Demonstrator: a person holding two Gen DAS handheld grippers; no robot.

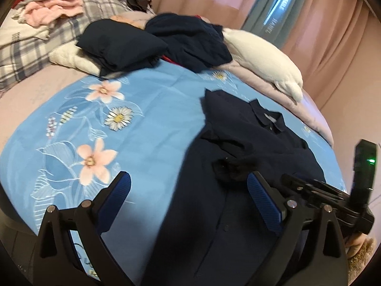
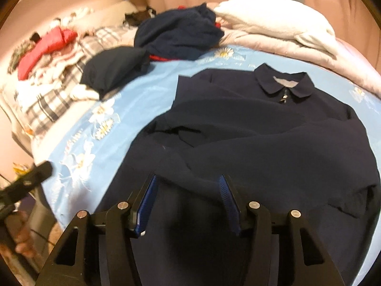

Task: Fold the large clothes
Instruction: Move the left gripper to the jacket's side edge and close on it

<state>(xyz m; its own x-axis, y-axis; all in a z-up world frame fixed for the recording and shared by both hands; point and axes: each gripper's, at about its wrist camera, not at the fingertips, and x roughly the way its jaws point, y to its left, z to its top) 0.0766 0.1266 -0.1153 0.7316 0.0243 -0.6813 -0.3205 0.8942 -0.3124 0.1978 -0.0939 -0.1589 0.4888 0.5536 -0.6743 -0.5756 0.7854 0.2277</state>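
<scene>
Navy blue fabric, a large collared zip-front jacket [image 2: 262, 128], is seen spread flat on a light blue floral bedsheet [image 1: 147, 128], collar toward the far side and both sleeves laid across the chest. The left gripper [image 1: 189, 188] is held above the jacket's edge with jaws wide and empty. The right gripper [image 2: 188, 190] is held over the jacket's lower part, jaws partly apart, pressing on nothing. Folded dark garments [image 1: 121, 45] are piled beyond.
</scene>
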